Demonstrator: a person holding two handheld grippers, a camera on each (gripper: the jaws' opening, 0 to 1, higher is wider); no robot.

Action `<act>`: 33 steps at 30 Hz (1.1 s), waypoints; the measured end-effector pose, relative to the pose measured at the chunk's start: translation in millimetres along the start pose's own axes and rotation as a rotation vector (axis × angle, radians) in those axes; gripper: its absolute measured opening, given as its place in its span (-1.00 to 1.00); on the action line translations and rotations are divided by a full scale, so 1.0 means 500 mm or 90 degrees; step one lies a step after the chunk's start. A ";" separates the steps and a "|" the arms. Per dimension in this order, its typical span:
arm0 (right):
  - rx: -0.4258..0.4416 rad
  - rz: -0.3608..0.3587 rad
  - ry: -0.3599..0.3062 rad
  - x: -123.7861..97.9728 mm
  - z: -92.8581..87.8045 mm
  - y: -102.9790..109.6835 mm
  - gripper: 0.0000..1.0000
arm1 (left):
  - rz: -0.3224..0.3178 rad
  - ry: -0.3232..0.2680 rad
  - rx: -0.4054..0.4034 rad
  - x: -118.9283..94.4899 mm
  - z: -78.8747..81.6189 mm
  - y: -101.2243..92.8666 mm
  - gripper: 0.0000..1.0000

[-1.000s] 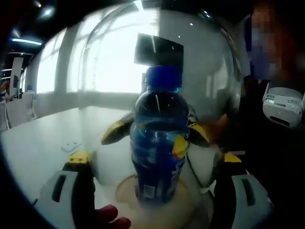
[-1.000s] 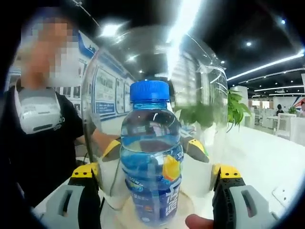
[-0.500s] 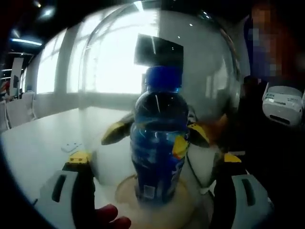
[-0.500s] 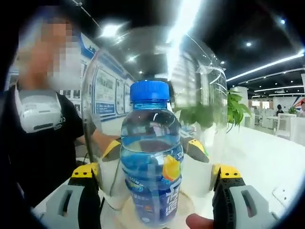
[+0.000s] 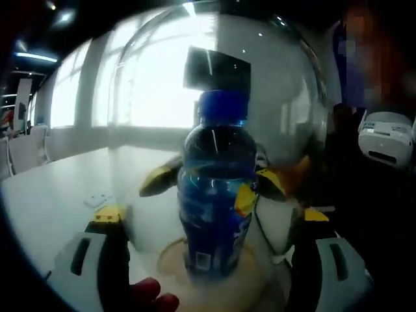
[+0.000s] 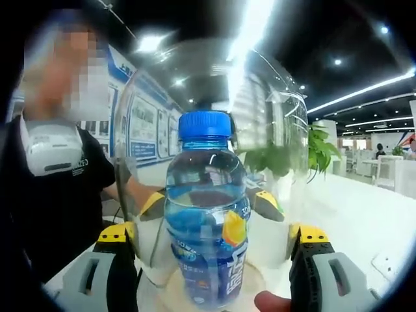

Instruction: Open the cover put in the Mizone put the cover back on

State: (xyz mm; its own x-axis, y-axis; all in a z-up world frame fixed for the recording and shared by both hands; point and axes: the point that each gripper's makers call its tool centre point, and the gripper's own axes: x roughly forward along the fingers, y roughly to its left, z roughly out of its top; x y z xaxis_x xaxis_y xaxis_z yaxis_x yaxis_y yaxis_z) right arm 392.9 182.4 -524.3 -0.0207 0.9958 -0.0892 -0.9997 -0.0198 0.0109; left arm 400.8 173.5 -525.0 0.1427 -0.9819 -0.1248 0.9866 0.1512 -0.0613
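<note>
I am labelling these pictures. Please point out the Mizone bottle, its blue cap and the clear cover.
Mizone bottle (image 6: 207, 240), right gripper view, on the label.
blue cap (image 6: 205, 125), right gripper view, its side.
clear cover (image 5: 286, 97), left gripper view, upper dome wall.

Both views face the Mizone bottle (image 5: 218, 201) (image 6: 207, 214) closely (from opposite sides).

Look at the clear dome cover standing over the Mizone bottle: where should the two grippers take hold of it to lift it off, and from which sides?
Grip the clear dome cover low on its straight wall near the round base, one gripper on each opposite side. The top is rounded and smooth and would likely slip. The Mizone bottle stands upright inside, so lift straight up.
</note>
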 end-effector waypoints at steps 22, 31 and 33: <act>0.005 -0.045 0.018 -0.006 -0.005 -0.001 0.76 | 0.061 -0.019 -0.028 -0.012 -0.002 0.001 0.72; 0.001 -0.071 0.038 -0.023 -0.004 0.003 0.65 | 0.066 -0.015 -0.034 -0.027 0.013 -0.007 0.72; -0.001 -0.079 0.037 -0.027 -0.002 0.004 0.62 | 0.072 -0.017 -0.030 -0.030 0.020 -0.010 0.69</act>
State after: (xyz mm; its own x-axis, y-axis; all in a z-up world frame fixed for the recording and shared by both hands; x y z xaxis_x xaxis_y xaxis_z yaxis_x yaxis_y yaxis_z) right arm 391.1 168.7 -524.0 0.1023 0.9837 -0.1478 -0.9947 0.1027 -0.0051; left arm 394.7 186.4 -512.8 0.2558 -0.9608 -0.1071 0.9593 0.2659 -0.0947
